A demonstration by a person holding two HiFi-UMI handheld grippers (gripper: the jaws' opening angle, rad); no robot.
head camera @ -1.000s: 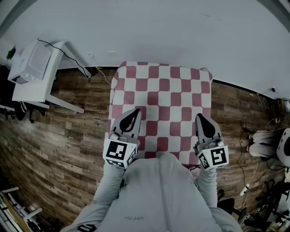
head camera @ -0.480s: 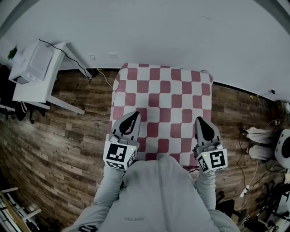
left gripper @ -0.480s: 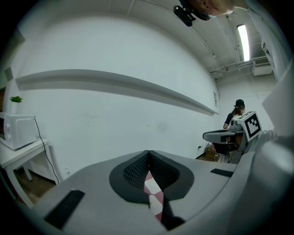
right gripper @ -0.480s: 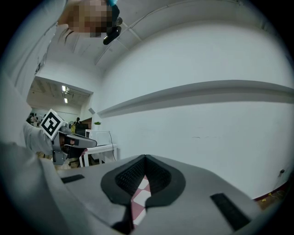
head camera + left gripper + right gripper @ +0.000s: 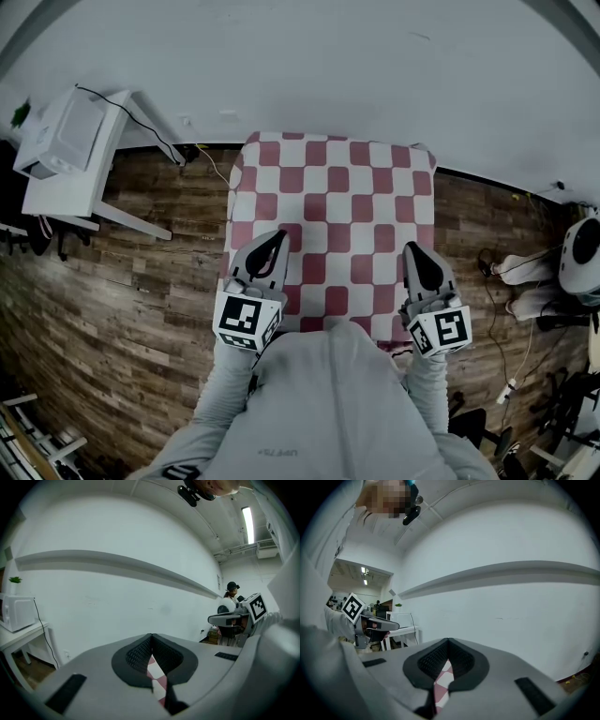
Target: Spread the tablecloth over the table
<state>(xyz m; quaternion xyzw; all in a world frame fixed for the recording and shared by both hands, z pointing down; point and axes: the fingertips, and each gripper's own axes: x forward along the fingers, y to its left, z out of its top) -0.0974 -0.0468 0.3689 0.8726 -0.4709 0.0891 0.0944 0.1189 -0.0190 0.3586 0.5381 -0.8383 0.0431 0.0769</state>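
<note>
- The red-and-white checked tablecloth (image 5: 356, 187) lies flat over the worktop, which it hides. Its far edge is by the white wall (image 5: 328, 56), and its near edge is just in front of the person's grey-sleeved arms.
- The left tongs (image 5: 280, 232) are over the cloth's near left part and point towards the wall. In the left gripper view the jaws are pressed together, tips meeting (image 5: 151, 635), and checked cloth shows through the slit behind them.
- The right tongs (image 5: 414, 246) are over the near right part, beside that edge. They are also pressed together (image 5: 448, 640), with cloth showing through the slit.
- I cannot tell whether either pair nips the fabric.
- The wooden floor (image 5: 141, 281) surrounds the worktop.
- A microwave (image 5: 61, 127) stands well off to the left.
</note>
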